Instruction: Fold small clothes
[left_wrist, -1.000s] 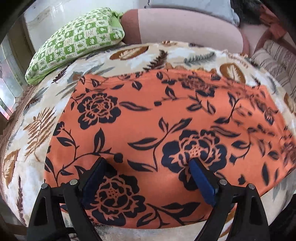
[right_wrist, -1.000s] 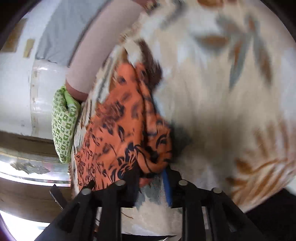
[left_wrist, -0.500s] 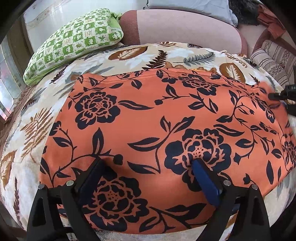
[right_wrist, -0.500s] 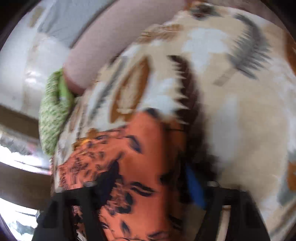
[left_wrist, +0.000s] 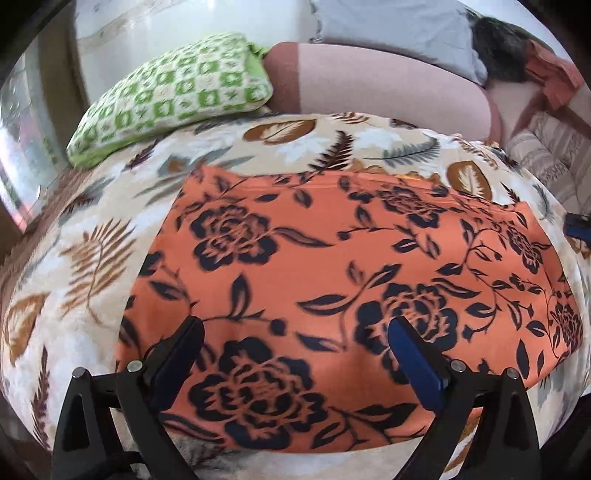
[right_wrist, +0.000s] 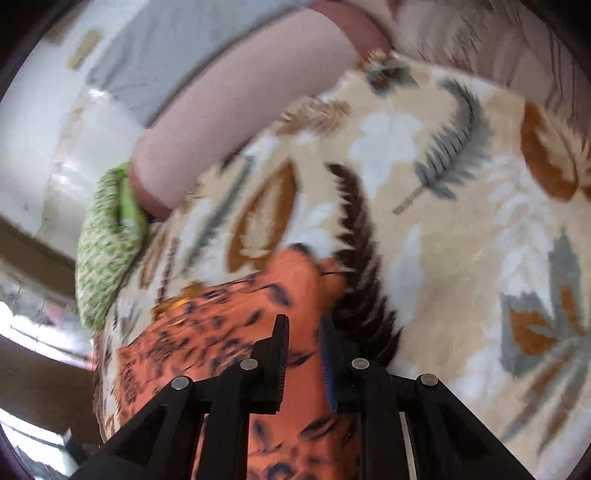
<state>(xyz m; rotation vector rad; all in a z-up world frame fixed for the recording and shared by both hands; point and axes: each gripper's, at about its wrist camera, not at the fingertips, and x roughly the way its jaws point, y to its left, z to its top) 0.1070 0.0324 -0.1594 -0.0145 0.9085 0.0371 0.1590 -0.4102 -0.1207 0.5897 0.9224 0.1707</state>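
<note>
An orange garment with a dark flower print (left_wrist: 332, 266) lies spread flat on a leaf-patterned blanket (left_wrist: 88, 258). My left gripper (left_wrist: 295, 343) is open, its two fingers wide apart just above the garment's near part, holding nothing. My right gripper (right_wrist: 304, 345) has its fingers close together over the garment's edge (right_wrist: 295, 284), with a narrow gap between them; the view is blurred and I cannot tell whether cloth is pinched. A blue tip of the right gripper (left_wrist: 578, 230) shows at the garment's far right side in the left wrist view.
A green and white checked pillow (left_wrist: 173, 92) lies at the blanket's back left, also seen in the right wrist view (right_wrist: 107, 236). A pink bolster (left_wrist: 380, 85) runs along the back. A striped cushion (left_wrist: 554, 155) sits at the right. A window (left_wrist: 22, 147) is at the left.
The right gripper let go of the bunched cloth, opened, swung over the garment's right edge, and its fingers have now narrowed again. The garment now lies flat. The left gripper backed off slightly.
</note>
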